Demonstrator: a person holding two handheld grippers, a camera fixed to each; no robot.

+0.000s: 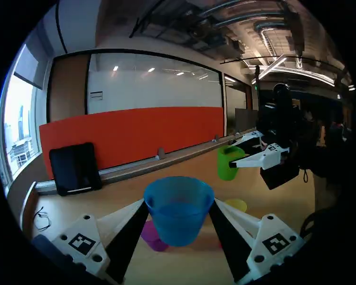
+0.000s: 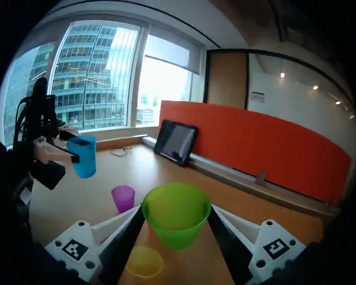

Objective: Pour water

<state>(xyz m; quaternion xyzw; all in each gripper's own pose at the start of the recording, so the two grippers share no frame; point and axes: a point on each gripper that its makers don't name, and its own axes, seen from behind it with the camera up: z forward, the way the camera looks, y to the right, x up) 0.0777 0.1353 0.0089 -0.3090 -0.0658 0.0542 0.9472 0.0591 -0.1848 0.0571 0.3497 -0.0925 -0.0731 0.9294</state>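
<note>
1. Left gripper [image 1: 179,205] has both fingers clamped on the blue cup [image 1: 179,223], held upright above the wooden table [image 1: 126,192].
2. Right gripper [image 2: 176,210] squeezes the green cup [image 2: 176,228] the same way, also up off the table.
3. Down on the table near them sit a purple cup [image 2: 123,197] and a yellow cup [image 2: 144,261], standing apart.
4. A tablet [image 2: 176,141] leans on the orange panel [image 2: 273,142] at the back, well apart from the cups.
</note>
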